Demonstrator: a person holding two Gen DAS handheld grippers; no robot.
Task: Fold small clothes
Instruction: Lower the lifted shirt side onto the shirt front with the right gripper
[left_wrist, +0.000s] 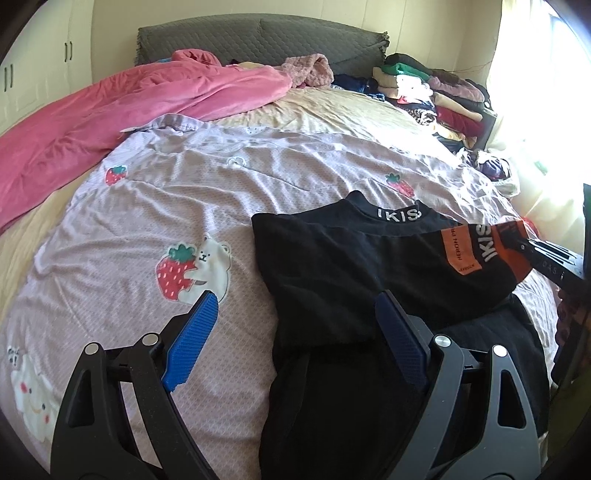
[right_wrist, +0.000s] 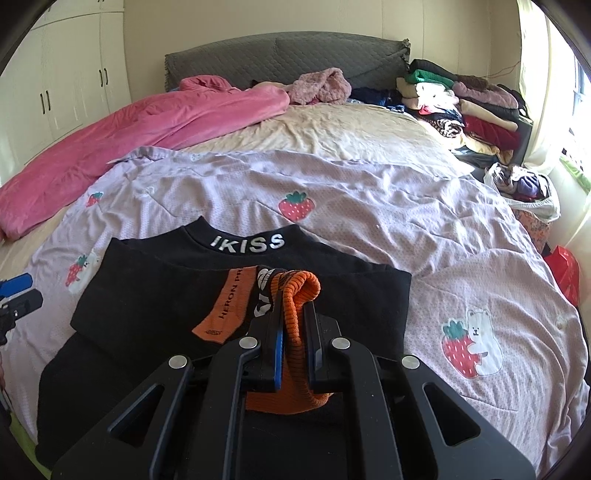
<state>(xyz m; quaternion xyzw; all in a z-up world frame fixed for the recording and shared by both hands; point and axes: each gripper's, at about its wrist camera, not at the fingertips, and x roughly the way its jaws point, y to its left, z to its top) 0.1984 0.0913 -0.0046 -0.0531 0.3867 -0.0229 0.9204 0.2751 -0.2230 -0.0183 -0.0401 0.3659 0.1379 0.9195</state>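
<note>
Cuff pinched, right hand-held gripper | left hand-held gripper spread

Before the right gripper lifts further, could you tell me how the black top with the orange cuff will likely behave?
The black top with the orange cuff is probably floppy: the cuff bunches inside the right gripper. It likely drags and unfolds, since the body lies creased on the lilac strawberry-print sheet.

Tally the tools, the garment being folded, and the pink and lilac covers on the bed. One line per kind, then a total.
Tools: 2, the left tool open and the right tool shut on the orange cuff
Black top: 1
Pink blanket: 1
Lilac strawberry sheet: 1
Total: 5
</note>
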